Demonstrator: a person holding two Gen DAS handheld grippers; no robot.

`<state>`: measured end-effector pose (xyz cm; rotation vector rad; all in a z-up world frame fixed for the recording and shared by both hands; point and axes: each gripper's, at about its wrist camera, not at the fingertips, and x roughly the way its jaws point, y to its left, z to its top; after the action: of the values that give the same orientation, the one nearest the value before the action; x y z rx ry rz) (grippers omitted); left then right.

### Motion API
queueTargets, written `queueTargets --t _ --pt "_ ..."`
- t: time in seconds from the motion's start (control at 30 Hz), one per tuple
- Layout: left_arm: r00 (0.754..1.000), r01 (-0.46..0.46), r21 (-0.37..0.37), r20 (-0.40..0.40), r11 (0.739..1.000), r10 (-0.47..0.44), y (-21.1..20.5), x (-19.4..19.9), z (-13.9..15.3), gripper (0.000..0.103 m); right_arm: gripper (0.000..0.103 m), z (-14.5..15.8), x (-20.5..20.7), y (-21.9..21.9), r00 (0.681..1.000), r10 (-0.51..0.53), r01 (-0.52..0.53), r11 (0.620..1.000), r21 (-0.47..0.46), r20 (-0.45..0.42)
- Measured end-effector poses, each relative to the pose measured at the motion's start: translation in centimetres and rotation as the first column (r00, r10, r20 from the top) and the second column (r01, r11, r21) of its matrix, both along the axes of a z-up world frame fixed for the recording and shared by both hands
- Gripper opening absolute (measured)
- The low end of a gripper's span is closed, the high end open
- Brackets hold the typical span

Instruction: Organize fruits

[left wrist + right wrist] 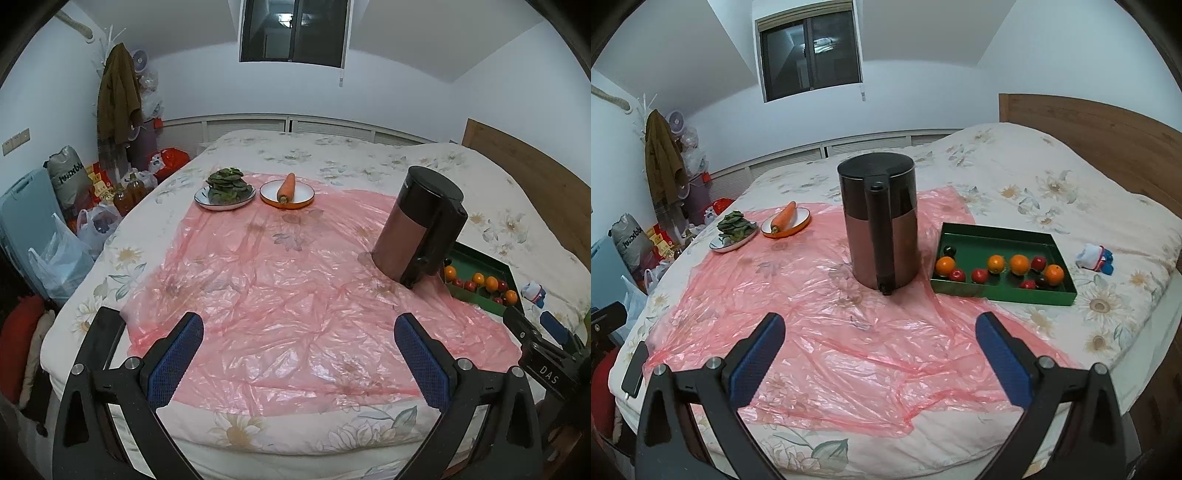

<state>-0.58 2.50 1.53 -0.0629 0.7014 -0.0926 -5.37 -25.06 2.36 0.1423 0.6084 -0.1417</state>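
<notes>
Both my tools, left tool (298, 354) and right tool (880, 356), hang spread apart and empty above the pink plastic sheet (827, 354). Right of the kettle (878, 221): green tray (1004, 294) corralling oranges (1019, 264) and small red fruits (979, 275), loose and unsorted, I judge.

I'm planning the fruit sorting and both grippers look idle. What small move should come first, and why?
Probably move the right gripper forward and rightward toward the green tray. Its fingers are open and empty, and the oranges and small red fruits lie mixed there, right of the kettle. The left gripper, also open, sits farther away.
</notes>
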Motion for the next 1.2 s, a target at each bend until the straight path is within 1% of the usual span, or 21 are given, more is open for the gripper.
queueTargets --t 0.1,0.37,0.6,1.0,1.2 --pt "1.000 0.008 0.008 0.002 1.000 -0.008 -0.4 0.0 0.1 0.102 0.103 0.0 0.0 -0.2 1.000 -0.006 0.006 1.000 0.000 0.001" --pt "1.000 0.024 0.001 -0.003 1.000 -0.024 -1.4 0.3 0.2 0.102 0.103 -0.1 -0.2 -0.8 1.000 -0.029 0.029 1.000 -0.003 -0.002" --pt "0.999 0.039 0.007 -0.004 0.999 -0.039 -2.3 0.5 0.1 0.102 0.103 -0.3 -0.1 -1.8 0.999 -0.042 0.043 0.999 0.011 -0.009" --pt "0.999 0.034 0.026 -0.004 0.999 -0.034 -2.6 0.6 -0.1 0.102 0.103 -0.8 0.2 -1.7 0.999 -0.035 0.035 0.999 0.006 -0.021" --pt "0.999 0.036 0.022 -0.006 0.999 -0.036 -2.6 0.7 -0.2 0.102 0.103 -1.0 0.2 -1.6 0.999 -0.032 0.032 0.999 0.004 -0.023"
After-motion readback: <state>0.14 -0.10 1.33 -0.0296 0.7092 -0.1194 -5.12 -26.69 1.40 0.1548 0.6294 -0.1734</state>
